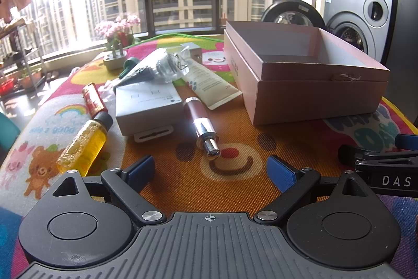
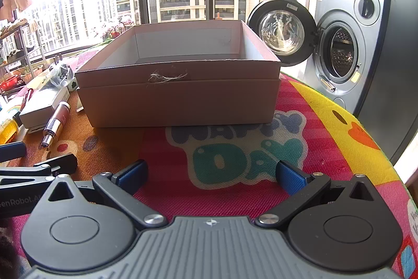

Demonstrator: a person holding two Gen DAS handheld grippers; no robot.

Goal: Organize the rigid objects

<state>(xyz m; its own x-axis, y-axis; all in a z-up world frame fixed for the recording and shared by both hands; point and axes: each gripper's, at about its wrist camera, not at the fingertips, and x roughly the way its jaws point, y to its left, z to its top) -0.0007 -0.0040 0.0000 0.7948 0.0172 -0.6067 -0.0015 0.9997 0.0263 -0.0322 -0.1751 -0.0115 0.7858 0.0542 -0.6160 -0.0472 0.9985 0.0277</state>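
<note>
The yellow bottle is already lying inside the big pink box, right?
No. The yellow bottle lies on the colourful mat, left of the pink box, as the left wrist view shows. What shows of the box's inside holds nothing.

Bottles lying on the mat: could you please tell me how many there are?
2: the yellow bottle at the mat's left edge, and the maroon pump bottle between the grey box and the cardboard box. The pile may hide more.

black grippers (image 1: 210, 170), blue pads (image 2: 133, 174), silver screws

open cardboard box (image 2: 180, 93) beyond wide-spread right gripper (image 2: 211, 174)
</note>
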